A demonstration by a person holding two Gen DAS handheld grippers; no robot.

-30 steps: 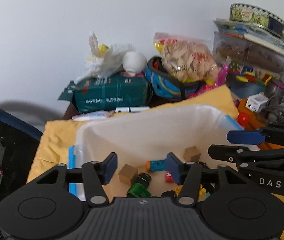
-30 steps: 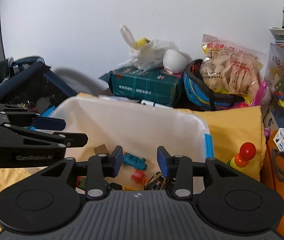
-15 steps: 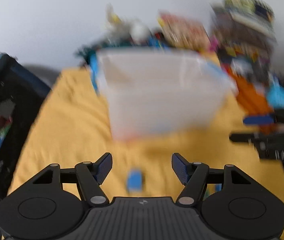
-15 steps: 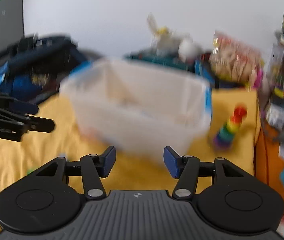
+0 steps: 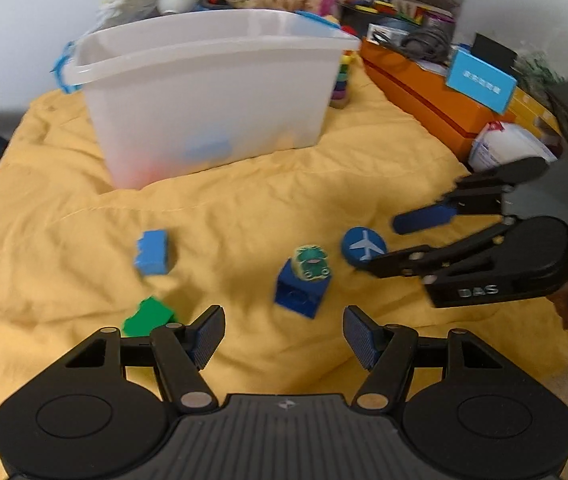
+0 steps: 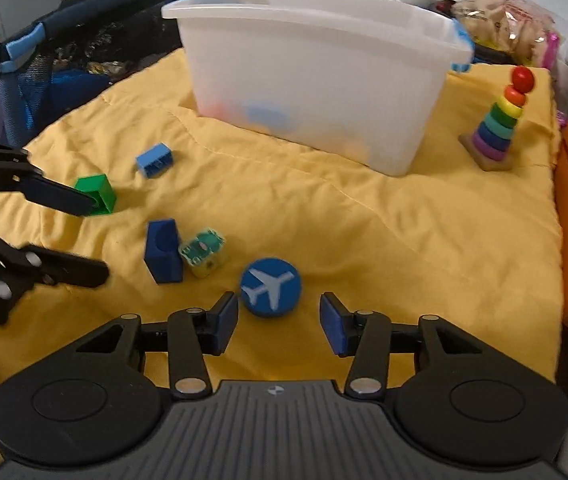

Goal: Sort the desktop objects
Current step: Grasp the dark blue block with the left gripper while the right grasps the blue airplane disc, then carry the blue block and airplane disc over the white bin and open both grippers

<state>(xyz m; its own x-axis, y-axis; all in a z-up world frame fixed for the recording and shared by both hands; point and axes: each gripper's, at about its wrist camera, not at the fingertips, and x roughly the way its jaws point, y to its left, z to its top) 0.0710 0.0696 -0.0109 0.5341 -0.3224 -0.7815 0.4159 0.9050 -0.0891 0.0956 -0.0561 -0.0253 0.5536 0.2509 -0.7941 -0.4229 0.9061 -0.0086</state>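
Loose toys lie on a yellow cloth (image 5: 363,160) in front of a white translucent bin (image 5: 204,92) (image 6: 315,80). My right gripper (image 6: 280,318) is low over a blue disc with a white airplane (image 6: 271,287) (image 5: 363,245). Its jaws are closing, with the disc partly in the gap and the pads clear of it. My left gripper (image 5: 284,334) stands open and holds nothing. Just ahead of it is a dark blue block (image 5: 301,290) (image 6: 162,251) with a green picture cube (image 5: 311,263) (image 6: 202,253) against it. A light blue brick (image 5: 152,252) and a green brick (image 5: 148,316) lie to the left.
A rainbow ring stacker (image 6: 499,124) stands right of the bin. An orange box (image 5: 423,92) with a blue card and cables borders the cloth on the right. A dark mesh bag (image 6: 44,60) sits at the left. Bags and boxes crowd the wall behind the bin.
Both grippers have pulled back from above the bin and dropped toward the cloth, bringing the loose toys into view. The left jaws stand wider than before.
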